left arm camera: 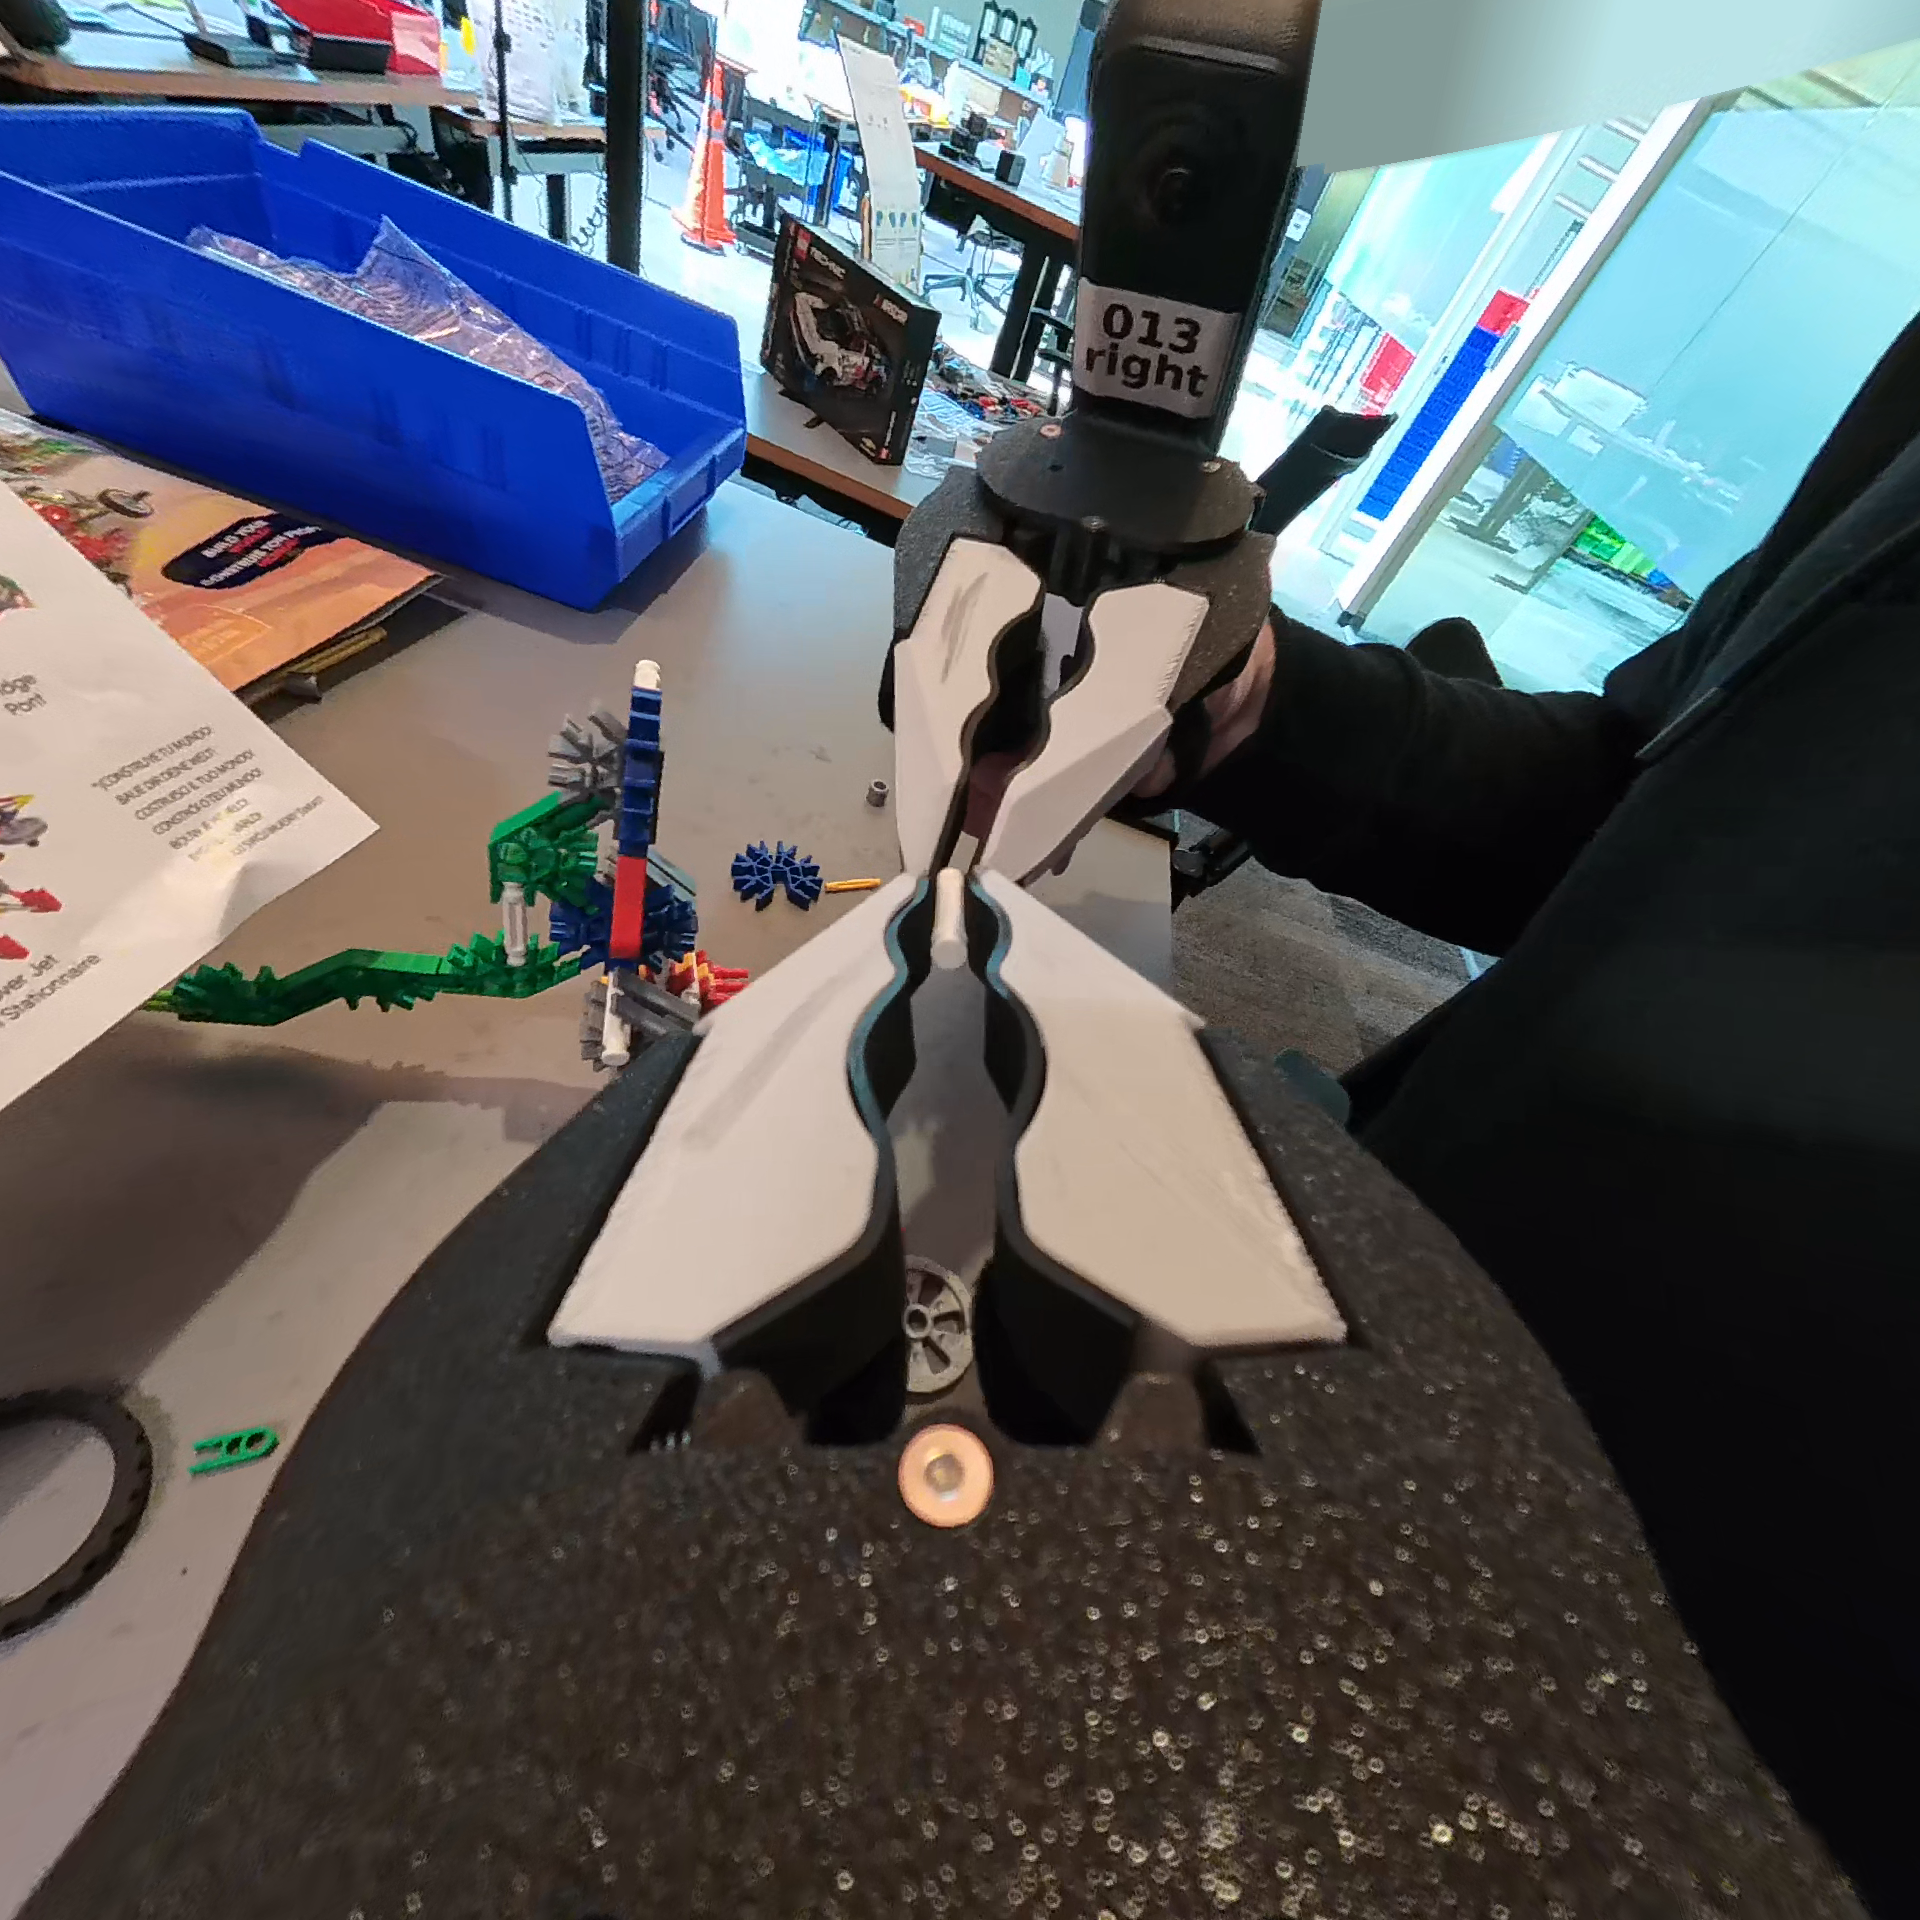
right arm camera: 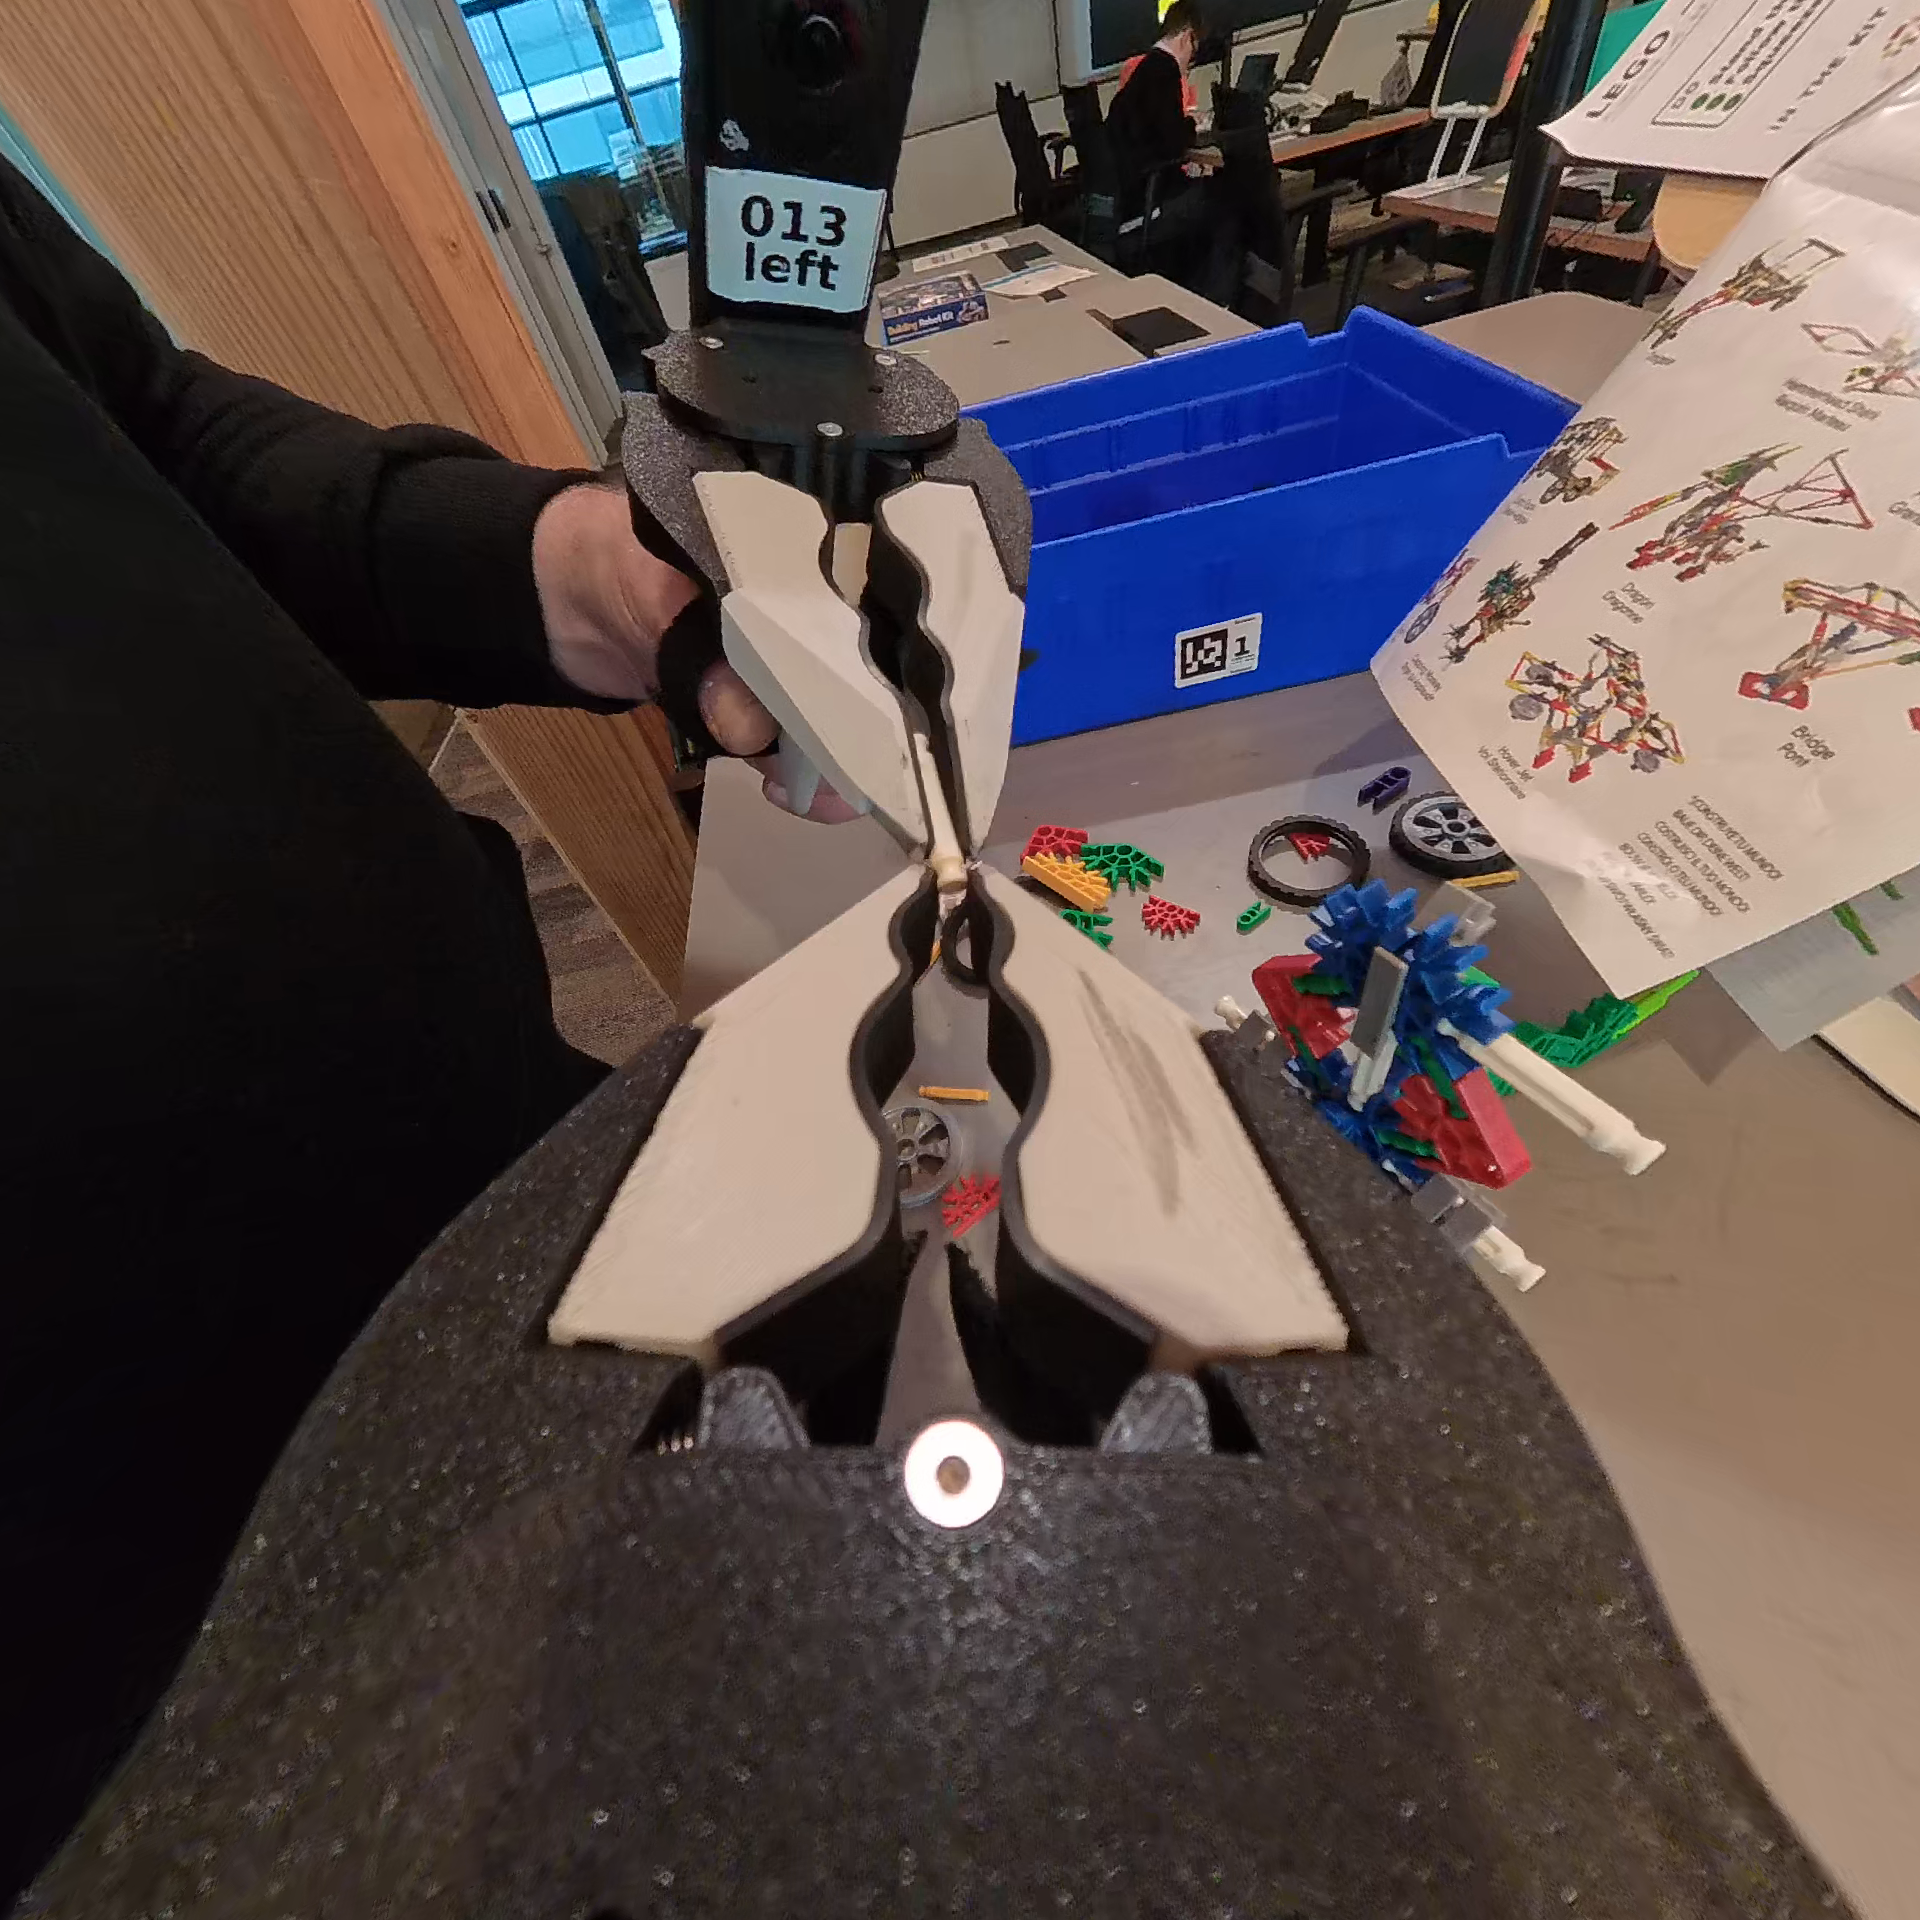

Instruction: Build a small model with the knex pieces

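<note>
Left wrist view — both tongs (left arm camera: 948, 883) pinch white rod (left arm camera: 950, 925) lengthwise btwn tips.

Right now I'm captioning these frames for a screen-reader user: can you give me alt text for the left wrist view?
The left gripper and the right gripper meet tip to tip above a grey table, both shut on one short white rod. To the left stand a multicoloured toy model and a blue bin.
</note>
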`<state>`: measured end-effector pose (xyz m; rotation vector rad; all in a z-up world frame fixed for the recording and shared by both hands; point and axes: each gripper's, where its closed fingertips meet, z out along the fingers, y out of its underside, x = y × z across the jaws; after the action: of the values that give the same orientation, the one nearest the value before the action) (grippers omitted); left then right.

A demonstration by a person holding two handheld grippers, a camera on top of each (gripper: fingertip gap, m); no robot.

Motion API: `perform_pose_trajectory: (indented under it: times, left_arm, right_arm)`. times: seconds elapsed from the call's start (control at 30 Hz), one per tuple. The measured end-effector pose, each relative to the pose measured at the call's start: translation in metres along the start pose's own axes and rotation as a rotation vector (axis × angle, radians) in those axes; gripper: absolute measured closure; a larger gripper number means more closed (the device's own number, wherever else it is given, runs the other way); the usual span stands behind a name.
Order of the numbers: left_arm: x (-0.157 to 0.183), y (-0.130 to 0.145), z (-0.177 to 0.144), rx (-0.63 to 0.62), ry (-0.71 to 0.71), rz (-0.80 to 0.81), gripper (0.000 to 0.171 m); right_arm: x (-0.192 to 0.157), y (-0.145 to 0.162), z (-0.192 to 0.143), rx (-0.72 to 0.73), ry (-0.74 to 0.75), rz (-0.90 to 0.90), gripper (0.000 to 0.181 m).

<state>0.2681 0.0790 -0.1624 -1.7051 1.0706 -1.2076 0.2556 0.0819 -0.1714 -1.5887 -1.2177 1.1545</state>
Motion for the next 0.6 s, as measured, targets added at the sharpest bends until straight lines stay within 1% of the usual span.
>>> perform_pose_trajectory:
  times: [0.07, 0.13, 0.17, 0.27, 0.33, 0.47, 0.6]
  left_arm:
    - [-0.002, -0.002, 0.0, 0.006, -0.022, 0.013, 0.169]
    - [-0.009, -0.005, -0.001, 0.019, -0.063, 0.019, 0.169]
    - [-0.014, -0.007, -0.003, 0.029, -0.083, 0.023, 0.169]
    - [-0.027, -0.012, -0.005, 0.056, -0.137, 0.036, 0.169]
    - [-0.035, -0.008, -0.003, 0.041, -0.178, 0.061, 0.169]
    - [-0.041, -0.001, 0.008, 0.011, -0.21, 0.114, 0.169]
    - [-0.047, -0.003, 0.013, 0.021, -0.249, 0.13, 0.169]
  right_arm:
    - [0.002, -0.001, 0.0, 0.003, 0.011, 0.005, 0.175]
    - [0.007, -0.003, -0.004, 0.007, 0.038, 0.01, 0.161]
    - [0.011, -0.003, -0.007, 0.008, 0.056, 0.005, 0.159]
    - [0.024, -0.006, -0.019, -0.005, 0.132, -0.046, 0.158]
    - [0.036, -0.01, -0.027, -0.019, 0.193, -0.089, 0.158]
    - [0.061, -0.009, -0.036, -0.098, 0.298, -0.17, 0.148]
    - [0.076, -0.006, -0.033, -0.149, 0.321, -0.211, 0.144]
